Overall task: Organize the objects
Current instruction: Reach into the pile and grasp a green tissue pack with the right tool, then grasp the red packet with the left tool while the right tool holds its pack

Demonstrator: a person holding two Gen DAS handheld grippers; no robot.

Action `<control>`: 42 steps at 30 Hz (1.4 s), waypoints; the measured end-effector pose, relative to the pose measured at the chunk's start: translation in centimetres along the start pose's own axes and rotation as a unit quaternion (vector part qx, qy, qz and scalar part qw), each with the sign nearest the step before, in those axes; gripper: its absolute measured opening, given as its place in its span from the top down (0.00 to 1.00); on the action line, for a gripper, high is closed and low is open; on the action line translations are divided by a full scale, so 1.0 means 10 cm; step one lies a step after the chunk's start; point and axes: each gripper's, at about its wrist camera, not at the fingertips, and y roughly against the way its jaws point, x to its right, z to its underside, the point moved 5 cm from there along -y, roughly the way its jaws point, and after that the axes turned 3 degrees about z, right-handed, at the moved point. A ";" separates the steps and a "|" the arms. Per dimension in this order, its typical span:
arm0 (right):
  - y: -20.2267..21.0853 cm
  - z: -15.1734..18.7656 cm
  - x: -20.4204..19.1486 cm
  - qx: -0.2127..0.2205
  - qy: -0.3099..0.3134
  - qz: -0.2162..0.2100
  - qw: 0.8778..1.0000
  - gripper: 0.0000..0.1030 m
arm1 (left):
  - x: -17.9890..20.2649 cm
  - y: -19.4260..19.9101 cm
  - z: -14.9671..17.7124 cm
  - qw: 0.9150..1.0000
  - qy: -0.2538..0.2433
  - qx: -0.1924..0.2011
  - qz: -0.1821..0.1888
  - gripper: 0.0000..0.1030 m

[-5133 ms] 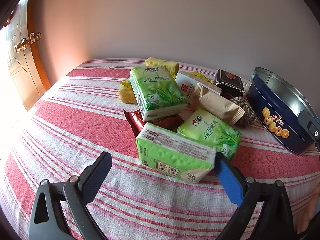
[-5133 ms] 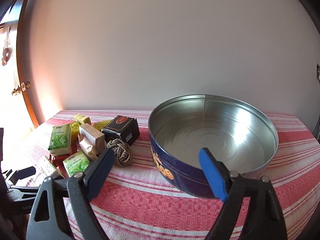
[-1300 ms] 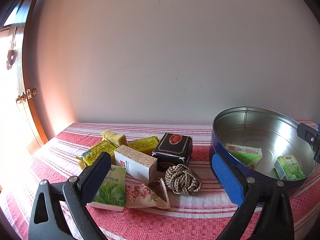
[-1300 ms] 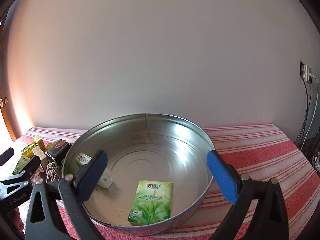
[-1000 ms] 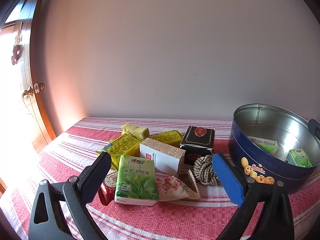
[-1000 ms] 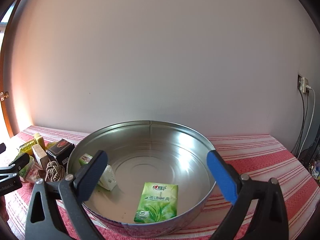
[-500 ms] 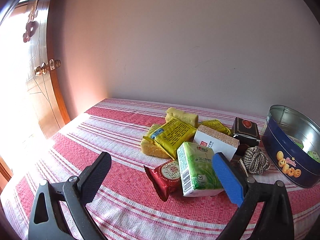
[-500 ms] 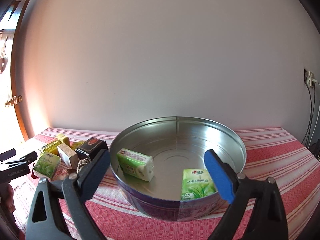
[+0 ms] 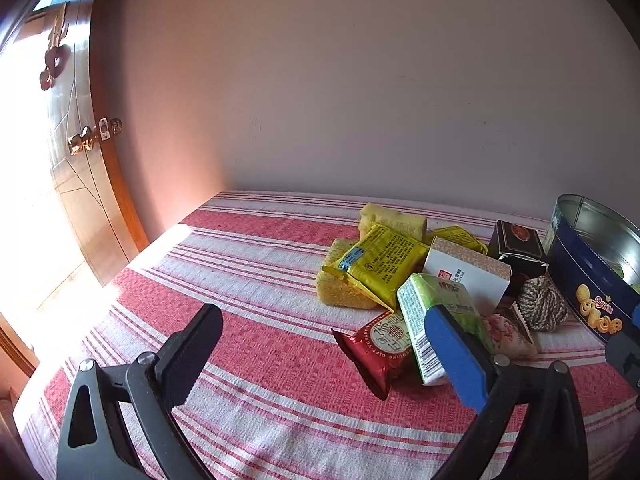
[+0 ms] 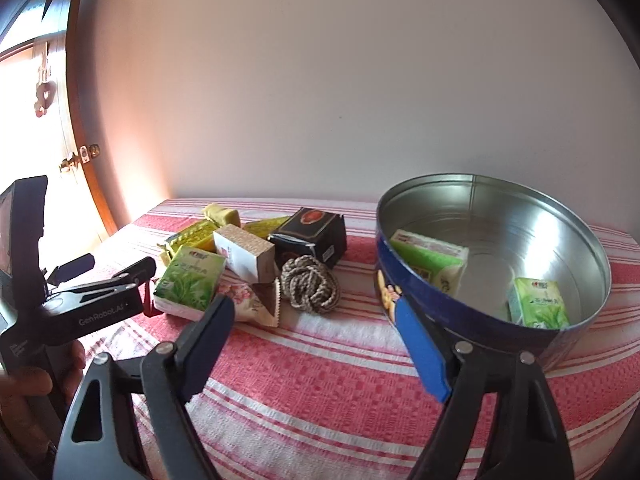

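A pile of small goods lies on the striped cloth: a green tissue pack, a red packet, a yellow packet, a white box, a black box, a twine ball and a pink snack packet. The blue cookie tin holds two green tissue packs. My left gripper is open, its blue finger just in front of the loose green pack. My right gripper hovers before the twine ball, jaws closing on nothing.
A wooden door stands at the left beyond the table's left edge. A plain wall runs behind the table. Yellow sponges lie at the back of the pile. A hand holds the left gripper.
Both views have swung left from the tin toward the pile. The right gripper's jaws have narrowed. Two green packs have gone from the pile into the tin since the oldest frames.
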 end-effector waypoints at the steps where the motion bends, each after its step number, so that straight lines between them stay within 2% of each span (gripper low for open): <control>1: -0.04 0.00 -0.07 -0.006 -0.001 -0.011 1.000 0.20 | -0.06 0.00 -0.01 1.000 0.000 0.003 -0.008 0.01; 4: -0.16 -0.02 -0.30 -0.019 -0.008 -0.045 0.999 0.20 | -0.24 -0.04 -0.04 1.000 -0.002 0.009 -0.026 0.01; 11: -0.58 -0.05 -0.78 -0.069 -0.022 -0.095 0.993 0.20 | -0.63 -0.17 -0.06 0.999 0.046 -0.008 -0.010 0.01; 16: -0.87 -0.06 -1.05 -0.096 -0.001 -0.085 0.992 0.22 | -0.62 -0.14 -0.12 1.000 0.023 0.007 -0.009 0.01; 19: -1.03 -0.05 -1.16 -0.113 0.015 -0.077 0.991 0.26 | -0.60 -0.12 -0.13 1.000 0.008 0.012 -0.013 0.01; 22: -1.13 -0.06 -1.24 -0.123 0.029 -0.078 0.989 0.37 | -0.57 -0.12 -0.13 1.000 0.002 0.009 -0.009 0.01; 23: -1.15 -0.04 -1.25 -0.130 0.031 -0.084 0.987 0.45 | -0.57 -0.12 -0.12 1.000 0.000 0.008 -0.011 0.01; 25: -1.17 -0.01 -1.25 -0.140 0.027 -0.094 0.985 0.46 | -0.58 -0.12 -0.12 1.000 -0.006 0.008 -0.019 0.01; 28: -1.09 -0.01 -1.22 -0.131 0.028 -0.107 0.985 0.48 | -0.62 -0.14 -0.12 1.000 -0.003 0.005 -0.022 0.01; 32: -0.80 -0.09 -1.09 -0.093 0.016 -0.117 0.989 0.48 | -0.57 -0.13 -0.10 0.999 0.011 -0.005 0.038 0.01; 34: -0.62 -0.14 -0.93 -0.064 0.020 -0.098 0.993 0.48 | -0.46 -0.14 -0.07 0.997 0.001 -0.017 0.077 0.01; 36: -0.47 -0.14 -0.77 -0.040 0.035 -0.062 0.997 0.48 | -0.28 -0.14 -0.02 0.994 -0.033 -0.026 0.101 0.01; 39: -0.33 -0.07 -0.52 -0.024 0.059 -0.016 0.998 0.48 | 0.03 -0.19 0.05 0.988 -0.100 -0.045 0.107 0.01; 42: -0.27 -0.02 -0.31 -0.030 0.060 0.000 0.998 0.48 | 0.16 -0.28 0.08 0.984 -0.120 -0.071 0.110 0.01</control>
